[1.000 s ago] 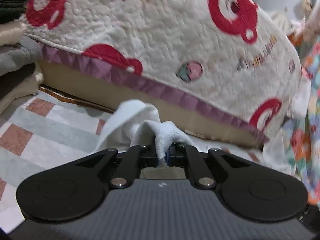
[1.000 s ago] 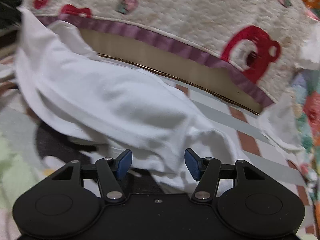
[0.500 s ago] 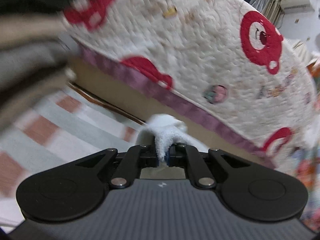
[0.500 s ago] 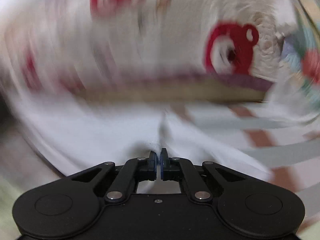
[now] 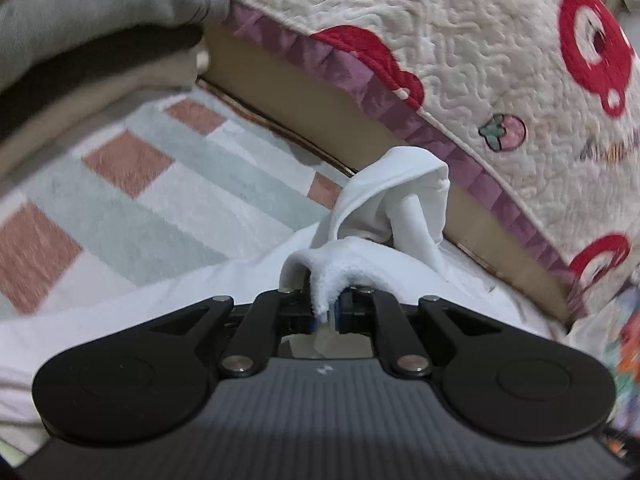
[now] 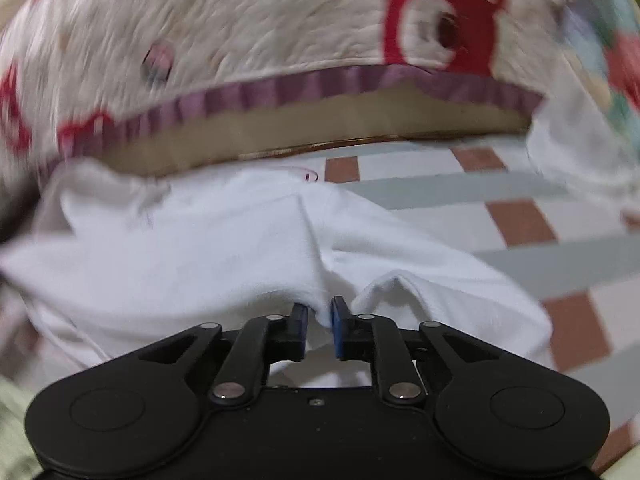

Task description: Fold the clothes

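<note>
A white garment (image 5: 384, 208) lies bunched on the checked blanket (image 5: 168, 184). My left gripper (image 5: 326, 314) is shut on a thick white fold of it, which rises between the jaws. In the right wrist view the same white garment (image 6: 200, 256) spreads wide in front. My right gripper (image 6: 319, 318) is shut on a pinch of its edge, with the blue pads close together around the cloth.
A quilted cream cover with red bear prints and a purple trim (image 5: 460, 64) hangs over a tan bed edge (image 6: 320, 128) just behind. A stack of folded grey and brown clothes (image 5: 80, 28) sits at the left. A floral fabric (image 5: 628, 340) lies at the right.
My right gripper closed on the garment's edge and pulled it back. My left gripper kept its hold and swung, so the checked blanket and the folded stack now show at the left.
</note>
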Demonstrator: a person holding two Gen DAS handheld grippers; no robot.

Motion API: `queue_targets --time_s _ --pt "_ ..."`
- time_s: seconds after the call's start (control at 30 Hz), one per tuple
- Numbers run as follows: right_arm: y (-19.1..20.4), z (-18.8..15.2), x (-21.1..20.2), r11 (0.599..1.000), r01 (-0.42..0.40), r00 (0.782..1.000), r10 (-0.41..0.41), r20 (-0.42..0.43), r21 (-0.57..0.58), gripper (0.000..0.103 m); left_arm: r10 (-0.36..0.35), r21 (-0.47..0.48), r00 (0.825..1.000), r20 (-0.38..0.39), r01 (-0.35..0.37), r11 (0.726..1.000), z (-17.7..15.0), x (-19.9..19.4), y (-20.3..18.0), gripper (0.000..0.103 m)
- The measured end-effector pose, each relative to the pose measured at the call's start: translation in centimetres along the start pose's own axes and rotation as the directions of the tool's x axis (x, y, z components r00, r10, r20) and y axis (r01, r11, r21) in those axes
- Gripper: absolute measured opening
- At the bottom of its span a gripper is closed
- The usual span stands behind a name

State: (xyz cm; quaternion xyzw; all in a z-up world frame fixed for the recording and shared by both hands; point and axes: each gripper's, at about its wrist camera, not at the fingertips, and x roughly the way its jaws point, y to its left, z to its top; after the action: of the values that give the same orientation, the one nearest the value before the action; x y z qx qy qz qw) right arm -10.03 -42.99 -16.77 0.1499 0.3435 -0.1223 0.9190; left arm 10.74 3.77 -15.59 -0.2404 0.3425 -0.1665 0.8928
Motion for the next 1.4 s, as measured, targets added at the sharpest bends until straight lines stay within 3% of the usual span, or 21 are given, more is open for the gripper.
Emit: queue_targets --time_s 0.13,0.2,0.33,0.37,0.4,0.5,0.53,0.57,0.6,0.67,0.73,0.77,0.8,0.83,0.97,1.13,1.2,1.23,1.3,1.33,1.4 --pt "0.8 -0.3 0.7 0.996 0.046 0.999 -0.046 -0.007 -0.083 0.034 -0.001 0.004 1.0 -0.001 0.001 1.0 -0.1 0.2 0.4 0.008" --pt "1.2 -0.4 1.1 0.99 0.068 0.998 -0.07 -0.009 -0.124 0.051 -0.005 0.004 1.0 0.0 0.005 1.0 -0.1 0.2 0.5 0.008" --pt "1.9 -0.6 1.6 0.977 0.089 0.996 -0.09 0.002 -0.192 0.051 -0.024 -0.003 1.0 0.008 0.024 1.0 0.1 0.2 0.6 0.008" --pt "1.9 -0.5 1.2 0.98 0.061 0.998 -0.058 0.021 -0.188 0.034 -0.028 -0.006 1.0 0.009 0.028 1.0 0.2 0.2 0.7 0.008" --pt "1.8 0.0 0.7 0.988 0.018 0.999 -0.013 0.039 -0.156 0.003 -0.038 -0.009 0.999 0.011 0.038 0.999 0.3 0.2 0.7 0.008" --pt "1.1 2.5 -1.8 0.986 -0.166 0.98 0.163 0.111 0.026 0.005 -0.109 -0.013 0.994 0.02 0.109 0.994 0.9 -0.2 0.6 0.004" --pt "0.4 3.6 -3.2 0.953 -0.274 0.954 0.251 0.164 0.133 0.005 -0.132 -0.014 0.991 0.023 0.133 0.991 1.1 -0.3 0.6 0.004" --pt "-0.4 4.7 -4.8 0.89 -0.39 0.912 0.337 0.232 0.238 0.005 -0.156 -0.015 0.987 0.027 0.156 0.988 1.3 -0.5 0.6 0.004" --pt "-0.8 5.6 -5.5 0.86 -0.42 0.901 0.358 0.246 0.289 0.004 -0.179 -0.016 0.983 0.03 0.18 0.984 1.5 -0.6 0.6 0.004" --pt "-1.2 7.1 -6.0 0.874 -0.363 0.93 0.317 0.186 0.323 0.004 -0.176 -0.006 0.984 0.023 0.176 0.984 1.6 -0.5 0.5 0.004" --pt "-1.6 6.9 -4.5 0.935 -0.194 0.981 0.183 0.065 0.297 0.005 -0.144 0.002 0.989 -0.016 0.144 0.99 1.1 0.3 0.5 0.004" --pt "-1.7 6.6 -3.5 0.959 -0.093 0.995 0.097 -0.001 0.266 0.005 -0.127 0.022 0.991 -0.044 0.128 0.992 0.8 0.7 0.4 0.004" --pt "-1.9 6.2 -2.5 0.974 0.007 0.998 0.008 -0.064 0.228 0.005 -0.109 0.042 0.991 -0.072 0.112 0.993 0.5 1.1 0.3 0.004" --pt "-2.4 5.7 -1.7 0.969 0.037 0.996 -0.015 -0.092 0.242 0.005 -0.092 0.067 0.992 -0.09 0.098 0.993 0.2 1.5 0.1 0.004" --pt "-3.5 3.4 0.3 0.939 0.026 0.993 0.015 -0.117 0.344 0.006 -0.046 0.208 0.997 -0.07 0.059 0.976 -0.4 1.5 -1.2 0.006" --pt "-3.2 2.6 0.7 0.946 0.004 0.993 0.035 -0.116 0.323 0.01 0.008 0.377 0.999 -0.036 0.007 0.926 -1.2 1.6 -2.8 0.009" --pt "-2.9 2.7 0.4 0.955 -0.014 0.994 0.046 -0.1 0.297 0.012 0.028 0.449 0.999 -0.018 -0.017 0.893 -1.6 1.6 -3.5 0.019" --pt "-2.7 2.8 0.3 0.959 -0.023 0.994 0.052 -0.092 0.284 0.012 0.039 0.507 0.999 -0.003 -0.032 0.861 -2.0 1.5 -4.2 0.023" --pt "-2.4 3.0 0.1 0.966 -0.042 0.995 0.063 -0.077 0.257 0.012 0.063 0.61 0.997 0.039 -0.074 0.789 -2.9 1.4 -5.7 0.047" --pt "-2.2 3.1 -0.1 0.969 -0.05 0.995 0.069 -0.07 0.243 0.012 0.075 0.65 0.994 0.075 -0.106 0.752 -3.5 1.5 -6.3 0.051" --pt "-1.9 3.2 -0.3 0.974 -0.068 0.995 0.082 -0.055 0.215 0.011 0.098 0.7 0.98 0.172 -0.191 0.688 -4.4 1.8 -7.3 0.069"
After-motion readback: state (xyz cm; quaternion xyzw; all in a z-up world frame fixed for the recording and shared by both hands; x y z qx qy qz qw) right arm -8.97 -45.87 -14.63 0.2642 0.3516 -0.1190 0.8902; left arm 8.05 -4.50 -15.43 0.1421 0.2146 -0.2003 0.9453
